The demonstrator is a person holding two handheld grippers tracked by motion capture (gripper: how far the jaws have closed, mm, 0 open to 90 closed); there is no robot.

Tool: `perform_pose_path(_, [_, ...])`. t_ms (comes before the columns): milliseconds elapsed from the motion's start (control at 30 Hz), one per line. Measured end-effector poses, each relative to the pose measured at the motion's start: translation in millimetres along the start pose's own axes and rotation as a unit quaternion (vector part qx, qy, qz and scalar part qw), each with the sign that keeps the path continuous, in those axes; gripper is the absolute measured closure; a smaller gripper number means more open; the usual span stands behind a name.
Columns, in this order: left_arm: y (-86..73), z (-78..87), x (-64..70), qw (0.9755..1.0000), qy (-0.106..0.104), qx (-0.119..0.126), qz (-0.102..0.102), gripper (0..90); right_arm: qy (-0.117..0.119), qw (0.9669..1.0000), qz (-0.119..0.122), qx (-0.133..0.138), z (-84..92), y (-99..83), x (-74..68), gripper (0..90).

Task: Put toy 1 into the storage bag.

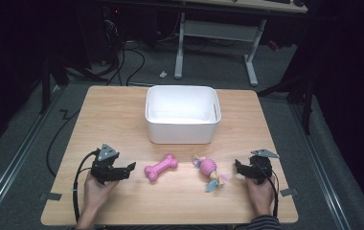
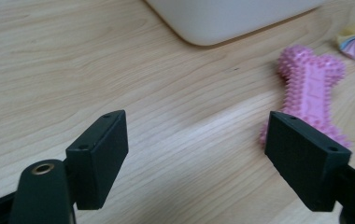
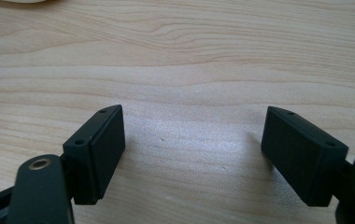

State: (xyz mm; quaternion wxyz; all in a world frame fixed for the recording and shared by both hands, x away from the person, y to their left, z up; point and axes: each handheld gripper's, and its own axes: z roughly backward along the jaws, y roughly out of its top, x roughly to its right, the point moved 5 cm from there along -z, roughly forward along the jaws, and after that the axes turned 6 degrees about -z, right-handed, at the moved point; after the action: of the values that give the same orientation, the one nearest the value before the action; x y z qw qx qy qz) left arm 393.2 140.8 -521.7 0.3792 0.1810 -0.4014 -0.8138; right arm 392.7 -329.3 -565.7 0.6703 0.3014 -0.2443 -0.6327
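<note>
Beside the white bin, a pink bone toy and what looks like a rope-tailed ball toy lie ungrasped. Left gripper and right gripper fingers stand apart; everything seems left to do.

A lab or test room set up for recording.

A small wooden table stands alone on grey carpet in a dim room, its corners marked off with tape. Behind it, cables trail across the floor to dark equipment, beside the white legs of a desk.
</note>
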Motion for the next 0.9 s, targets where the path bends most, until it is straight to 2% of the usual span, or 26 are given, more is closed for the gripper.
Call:
perform_pose_path(300, [17.2, -1.4, 16.2, 0.9997, -0.020, 0.004, -0.017, 21.9, 0.001, 1.0000, 0.001, 0.000, 0.0, 0.0, -0.1, 21.9])
perform_pose_path(533, [25.0, -6.7, 27.9, 0.9988, -0.036, -0.006, -0.031, 22.0, 0.002, 1.0000, 0.001, 0.000, -0.1, 0.0, -0.2, 21.9])
perform_pose_path(767, [32.3, -17.1, 40.8, 0.9967, -0.056, -0.025, -0.054, 23.1, 0.002, 1.0000, 0.001, 0.000, 0.0, 0.0, -0.2, 21.9])
perform_pose_path(900, [35.7, -25.1, 48.1, 0.9946, -0.070, -0.040, -0.065, 24.4, 0.002, 1.0000, 0.002, 0.000, 0.0, 0.0, -0.2, 21.9])
